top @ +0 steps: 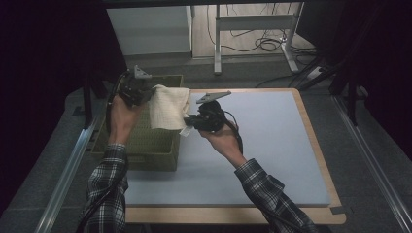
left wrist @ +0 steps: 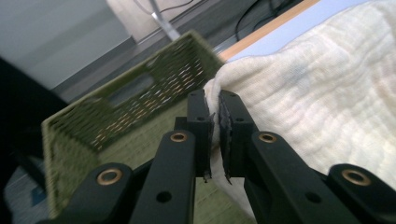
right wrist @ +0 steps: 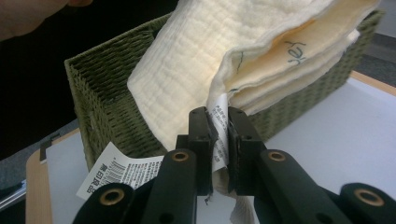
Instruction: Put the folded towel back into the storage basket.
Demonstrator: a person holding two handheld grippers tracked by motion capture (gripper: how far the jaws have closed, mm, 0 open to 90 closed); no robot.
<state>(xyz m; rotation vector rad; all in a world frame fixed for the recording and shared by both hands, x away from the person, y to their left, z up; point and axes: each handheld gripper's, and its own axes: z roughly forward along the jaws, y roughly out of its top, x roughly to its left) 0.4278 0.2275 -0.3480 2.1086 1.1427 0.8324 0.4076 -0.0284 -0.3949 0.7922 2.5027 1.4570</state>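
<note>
From above, a green woven basket (top: 145, 145) sits below the left gripper (top: 145, 92) and right gripper (top: 190, 120), a cream towel (top: 167, 107) stretched between them. Left gripper view: jaws pinch the towel's edge. Right gripper view: jaws clamp its corner and care label (right wrist: 220, 126); a barcode tag (right wrist: 116, 170) hangs left.

both grippers, left gripper (top: 145, 93) and right gripper (top: 190, 119), raised, jaws clamped.

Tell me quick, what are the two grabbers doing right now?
Left gripper: fingers shut on the cream towel, above the green basket.
Right gripper: fingers shut on the towel's corner, at its label.
</note>
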